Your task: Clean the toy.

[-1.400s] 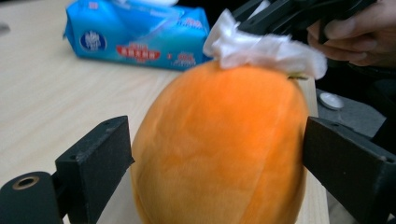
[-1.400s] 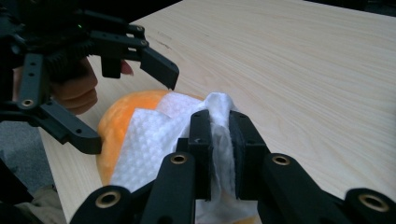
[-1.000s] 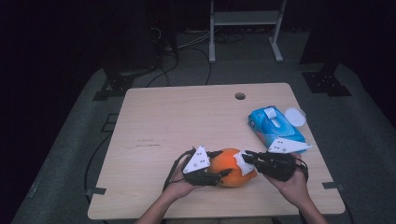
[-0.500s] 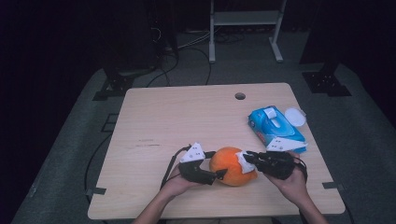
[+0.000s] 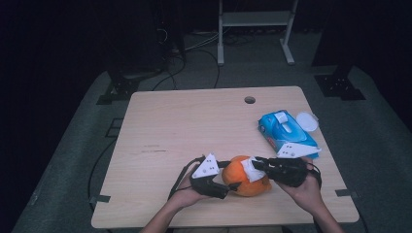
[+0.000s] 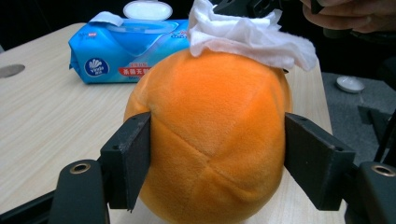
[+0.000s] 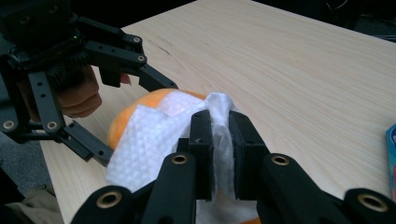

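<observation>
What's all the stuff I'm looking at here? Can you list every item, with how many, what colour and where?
table: one, light wood, centre of the high view, with a round hole near its far edge
plush ball: one, orange, near front edge of the table, between the two grippers
wet wipe: one, white, draped on top of the plush ball
wipes pack: one, blue, right side of the table, flap open
lid: one, white, round, hinged open off the wipes pack's far side
metal stand: one, pale, on the floor beyond the table
left gripper: one, black, jaws on either side of the plush ball, having just opened
right gripper: one, black, pinching the wet wipe
</observation>
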A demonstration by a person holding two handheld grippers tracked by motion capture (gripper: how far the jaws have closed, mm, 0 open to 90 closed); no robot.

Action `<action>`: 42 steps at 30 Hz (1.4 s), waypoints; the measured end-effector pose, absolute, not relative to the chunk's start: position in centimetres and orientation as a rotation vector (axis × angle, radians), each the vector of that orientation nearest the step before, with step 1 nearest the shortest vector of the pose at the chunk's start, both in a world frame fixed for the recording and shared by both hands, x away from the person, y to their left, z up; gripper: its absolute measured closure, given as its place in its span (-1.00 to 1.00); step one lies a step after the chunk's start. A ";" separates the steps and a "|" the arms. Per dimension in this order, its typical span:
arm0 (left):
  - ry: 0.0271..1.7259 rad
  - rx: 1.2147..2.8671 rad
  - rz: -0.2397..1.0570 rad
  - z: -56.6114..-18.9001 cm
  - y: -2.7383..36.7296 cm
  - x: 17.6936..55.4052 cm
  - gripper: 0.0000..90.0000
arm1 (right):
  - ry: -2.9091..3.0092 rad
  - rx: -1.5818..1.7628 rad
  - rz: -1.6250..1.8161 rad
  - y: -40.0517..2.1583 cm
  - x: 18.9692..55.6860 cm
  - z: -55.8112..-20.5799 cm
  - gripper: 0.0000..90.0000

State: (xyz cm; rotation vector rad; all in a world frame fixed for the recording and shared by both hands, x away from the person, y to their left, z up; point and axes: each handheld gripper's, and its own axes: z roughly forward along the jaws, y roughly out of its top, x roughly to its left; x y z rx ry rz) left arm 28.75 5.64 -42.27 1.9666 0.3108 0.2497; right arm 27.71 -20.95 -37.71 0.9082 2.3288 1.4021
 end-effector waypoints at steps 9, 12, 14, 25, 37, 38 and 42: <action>0.167 2.006 0.359 -42.2 4.6 27.2 -0.35 | 2.391 0.810 1.483 -18.2 26.5 -37.2 0.78; 0.166 1.999 0.351 -42.4 4.9 27.4 -0.33 | 2.377 0.812 1.479 -18.5 26.6 -37.1 0.78; 0.177 1.995 0.340 -42.5 5.1 27.6 -0.34 | 2.355 0.850 1.460 -19.2 27.0 -37.2 0.78; 0.346 1.935 0.143 -42.5 5.4 28.9 -0.65 | 2.334 0.983 1.471 -21.2 28.3 -38.5 0.78; 0.381 1.944 0.134 -43.0 6.3 29.5 -0.52 | 2.353 0.948 1.450 -20.5 28.2 -38.8 0.78; 0.384 1.943 0.129 -43.0 6.3 29.6 -0.52 | 2.346 0.975 1.443 -21.0 28.4 -39.0 0.78; 0.456 1.941 0.089 -42.9 5.9 29.9 -0.74 | 2.347 0.999 1.434 -21.5 28.6 -39.4 0.78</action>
